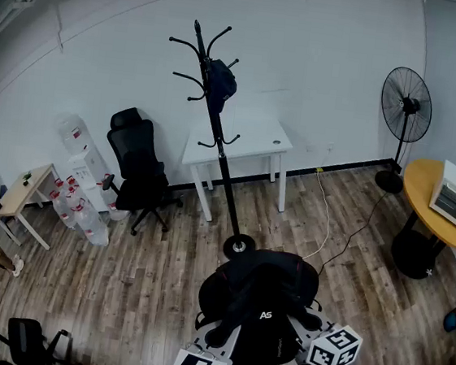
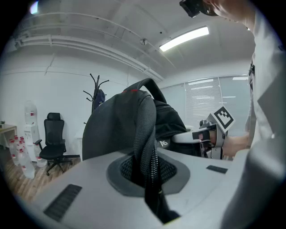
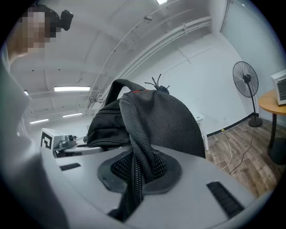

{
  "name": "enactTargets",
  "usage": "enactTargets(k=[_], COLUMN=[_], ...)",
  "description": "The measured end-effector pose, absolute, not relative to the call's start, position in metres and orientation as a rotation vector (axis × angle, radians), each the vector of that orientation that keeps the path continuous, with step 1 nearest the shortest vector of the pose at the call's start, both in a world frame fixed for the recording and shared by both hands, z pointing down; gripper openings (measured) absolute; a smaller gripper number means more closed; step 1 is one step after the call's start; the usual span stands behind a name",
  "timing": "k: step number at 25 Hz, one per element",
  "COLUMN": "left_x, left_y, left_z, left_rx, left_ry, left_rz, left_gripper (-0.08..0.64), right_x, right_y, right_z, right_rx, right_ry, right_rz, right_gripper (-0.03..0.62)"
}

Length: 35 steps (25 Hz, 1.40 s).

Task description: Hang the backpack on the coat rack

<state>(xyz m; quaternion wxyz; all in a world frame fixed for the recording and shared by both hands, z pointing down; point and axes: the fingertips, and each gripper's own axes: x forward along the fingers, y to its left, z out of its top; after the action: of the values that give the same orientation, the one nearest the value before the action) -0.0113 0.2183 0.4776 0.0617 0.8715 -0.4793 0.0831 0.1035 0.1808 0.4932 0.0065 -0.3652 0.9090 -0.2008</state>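
1. Black mesh and woven nylon make up the backpack (image 1: pixel 264 300), which hangs low in front of the person, off the floor, carried between both grippers.
2. The left gripper (image 2: pixel 147 174) is pinched narrow on one mesh shoulder strap (image 2: pixel 145 129). The right gripper (image 3: pixel 134 172) clamps the other strap (image 3: pixel 134 134) the same way.
3. The coat rack (image 1: pixel 218 127) stands upright straight ahead, well apart from the pack, its hooks far above it. Its foot sits slightly towards the left gripper's side, so that hand seems marginally nearer.
4. A carry loop (image 2: pixel 149 85) arches free at the pack's top, probably the part to hook. A dark item (image 1: pixel 221 79) already hangs on an upper hook.
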Motion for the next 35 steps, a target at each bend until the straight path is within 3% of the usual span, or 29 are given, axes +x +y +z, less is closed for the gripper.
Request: enactTargets(k=[35], left_x=[0.022], left_y=[0.203], left_z=[0.473], left_rx=[2.615], left_ry=[-1.601], left_rz=[0.273], left_gripper=[0.025], right_x=[0.135], right_y=[0.156], right_z=[0.482], right_rx=[-1.013], right_ry=[2.903], right_rz=[-0.597], right_gripper=[0.037])
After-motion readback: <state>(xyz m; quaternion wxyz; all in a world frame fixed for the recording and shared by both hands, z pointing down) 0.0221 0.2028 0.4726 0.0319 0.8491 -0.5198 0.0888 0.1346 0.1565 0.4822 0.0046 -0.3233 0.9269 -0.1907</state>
